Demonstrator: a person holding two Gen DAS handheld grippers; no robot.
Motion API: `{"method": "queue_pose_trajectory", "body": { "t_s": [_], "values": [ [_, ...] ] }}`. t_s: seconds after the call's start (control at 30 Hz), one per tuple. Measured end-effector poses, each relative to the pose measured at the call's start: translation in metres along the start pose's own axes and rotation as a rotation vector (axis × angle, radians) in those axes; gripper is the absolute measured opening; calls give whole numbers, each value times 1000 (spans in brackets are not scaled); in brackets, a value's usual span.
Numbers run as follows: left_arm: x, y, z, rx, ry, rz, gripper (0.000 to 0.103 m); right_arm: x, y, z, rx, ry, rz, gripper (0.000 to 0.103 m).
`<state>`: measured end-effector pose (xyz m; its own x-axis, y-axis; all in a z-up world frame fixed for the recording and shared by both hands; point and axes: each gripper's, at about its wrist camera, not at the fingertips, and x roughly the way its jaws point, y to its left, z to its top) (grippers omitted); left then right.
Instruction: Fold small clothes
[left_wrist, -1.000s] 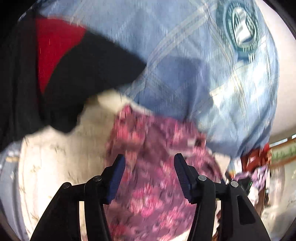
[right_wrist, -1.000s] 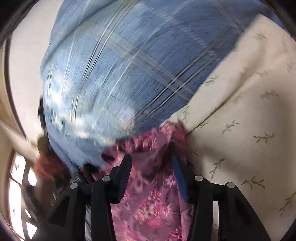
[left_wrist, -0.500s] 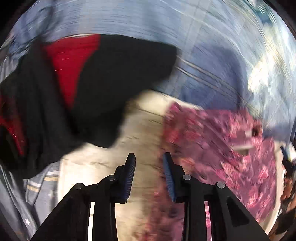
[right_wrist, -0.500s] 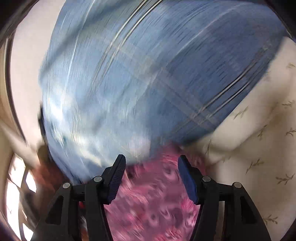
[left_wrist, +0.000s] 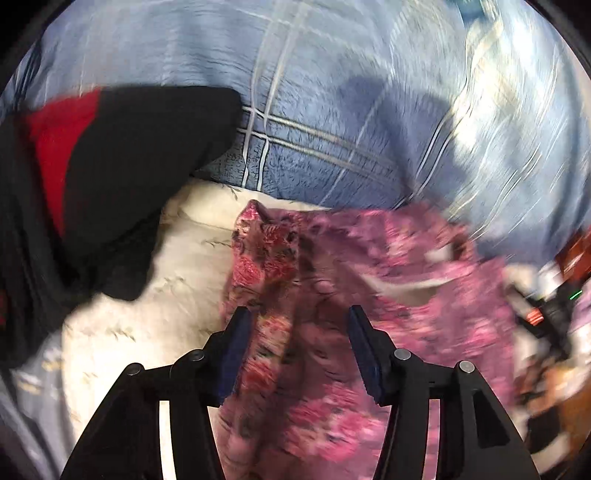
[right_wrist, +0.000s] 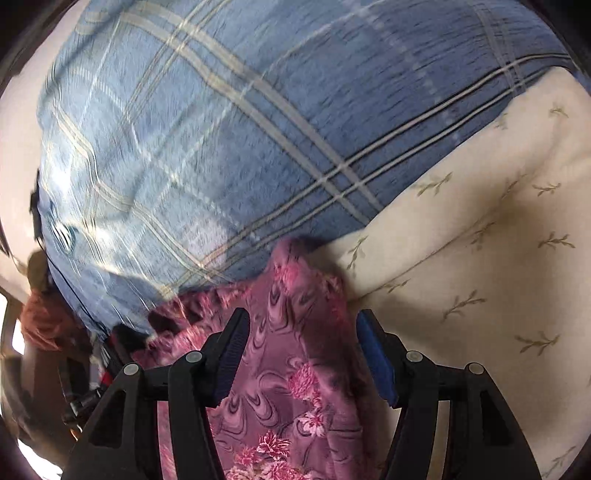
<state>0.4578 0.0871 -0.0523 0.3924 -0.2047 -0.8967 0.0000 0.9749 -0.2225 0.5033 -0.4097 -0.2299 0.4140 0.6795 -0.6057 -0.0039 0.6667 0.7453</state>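
The pink floral garment (left_wrist: 332, 295) lies on the cream sheet (left_wrist: 147, 314), just below the blue plaid blanket (left_wrist: 314, 110). Left gripper (left_wrist: 299, 343) and right gripper (right_wrist: 301, 347) hang over it, fingers spread. A black-and-red garment (left_wrist: 129, 166) lies left of it.
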Motion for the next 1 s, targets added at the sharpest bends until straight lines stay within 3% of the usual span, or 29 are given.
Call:
{"method": "queue_pose_trajectory", "body": {
  "t_s": [0.1,0.13,0.17,0.2,0.23,0.3,0.4,0.47,0.57,0.63,0.73,0.8,0.83,0.87,0.93,0.97,1.0],
  "values": [
    [16,-11,3,76,4,138,49,9,8,-4,-74,37,-43,63],
    [21,-11,4,89,3,184,43,11,12,-5,-94,41,-51,62],
    [30,-10,6,84,7,202,21,13,16,-6,-124,44,-71,53],
    [35,-3,8,50,30,171,8,15,22,-6,-173,49,-88,24],
    [37,3,9,7,35,139,8,17,28,-6,-212,49,-102,9],
    [26,14,11,-71,-19,56,7,14,36,-6,-253,41,-103,7],
    [11,19,14,-88,-98,5,7,-15,43,-3,-258,-85,-18,6],
    [23,20,17,-83,-69,45,7,-20,34,1,-212,-108,-15,5],
    [48,22,14,-91,0,107,8,3,10,0,-110,-52,-99,4],
    [51,29,11,-133,-3,54,8,11,4,-7,-72,-31,-119,5],
    [43,35,9,-163,-19,-29,12,5,8,-13,-76,-36,-43,13],
    [39,36,9,-179,-14,-76,27,3,9,-8,-41,-27,20,26],
    [36,36,12,-184,-21,-82,32,3,10,-5,-23,-41,22,40],
    [32,37,12,-186,-31,-85,40,2,10,-4,-19,-55,12,46],
    [34,35,12,-194,-25,-96,42,6,13,-2,-31,-59,-3,46],
    [35,33,10,-198,-16,-108,42,11,15,-1,-46,-45,-15,39],
    [37,31,10,-195,-10,-111,41,19,21,-3,-81,-19,-34,18]
  ]
}}
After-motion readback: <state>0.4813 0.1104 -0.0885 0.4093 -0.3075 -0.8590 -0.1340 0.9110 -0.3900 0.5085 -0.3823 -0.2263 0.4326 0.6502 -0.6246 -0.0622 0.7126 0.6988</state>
